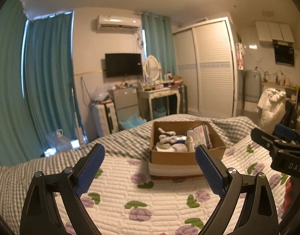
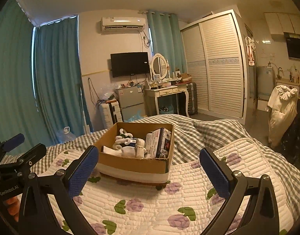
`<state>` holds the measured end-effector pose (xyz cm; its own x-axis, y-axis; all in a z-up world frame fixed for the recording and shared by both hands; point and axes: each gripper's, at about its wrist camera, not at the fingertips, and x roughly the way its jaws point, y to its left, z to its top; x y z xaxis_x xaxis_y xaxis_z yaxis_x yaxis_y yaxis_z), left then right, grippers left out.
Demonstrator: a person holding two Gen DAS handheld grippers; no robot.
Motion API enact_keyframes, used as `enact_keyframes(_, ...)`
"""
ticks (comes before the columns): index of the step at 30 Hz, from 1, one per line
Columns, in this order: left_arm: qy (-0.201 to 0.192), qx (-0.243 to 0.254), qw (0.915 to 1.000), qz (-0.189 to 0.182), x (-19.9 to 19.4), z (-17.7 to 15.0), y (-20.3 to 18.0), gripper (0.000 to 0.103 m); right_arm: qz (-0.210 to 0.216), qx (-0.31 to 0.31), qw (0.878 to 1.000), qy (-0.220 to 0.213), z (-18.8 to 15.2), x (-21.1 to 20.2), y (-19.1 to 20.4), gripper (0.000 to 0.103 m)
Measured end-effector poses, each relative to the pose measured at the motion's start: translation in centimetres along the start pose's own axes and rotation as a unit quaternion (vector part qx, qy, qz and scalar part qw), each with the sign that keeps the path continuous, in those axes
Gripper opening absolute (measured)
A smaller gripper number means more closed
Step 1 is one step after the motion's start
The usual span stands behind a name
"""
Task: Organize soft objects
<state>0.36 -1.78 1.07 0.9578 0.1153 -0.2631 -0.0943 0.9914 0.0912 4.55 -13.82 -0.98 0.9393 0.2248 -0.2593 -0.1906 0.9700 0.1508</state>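
Note:
A cardboard box (image 1: 170, 157) stands on the bed's flowered quilt (image 1: 150, 199); it also shows in the right wrist view (image 2: 130, 164). Inside lie white socks and rolled soft items (image 1: 170, 141) (image 2: 126, 146) and some printed packets (image 1: 200, 135) (image 2: 158, 143) at its right side. My left gripper (image 1: 150, 168) is open and empty, held above the quilt in front of the box. My right gripper (image 2: 149, 168) is open and empty, just right of the left one (image 2: 13, 152); it shows at the left view's right edge (image 1: 275, 145).
A checked grey blanket (image 2: 204, 133) lies behind and around the box. Beyond the bed stand a white suitcase (image 2: 110, 113), a small fridge (image 2: 130, 101), a dressing table (image 2: 167, 92) and a wardrobe (image 2: 218, 66). Teal curtains (image 2: 56, 78) hang at left.

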Motion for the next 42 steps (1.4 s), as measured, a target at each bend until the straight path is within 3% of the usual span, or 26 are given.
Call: enact_keyframes(42,0.018,-0.015,0.9997,-0.001,0.24,-0.63,0.49,0.095,0.001,-0.004,1.0,0.011,-0.25,-0.05,0.99,0.103)
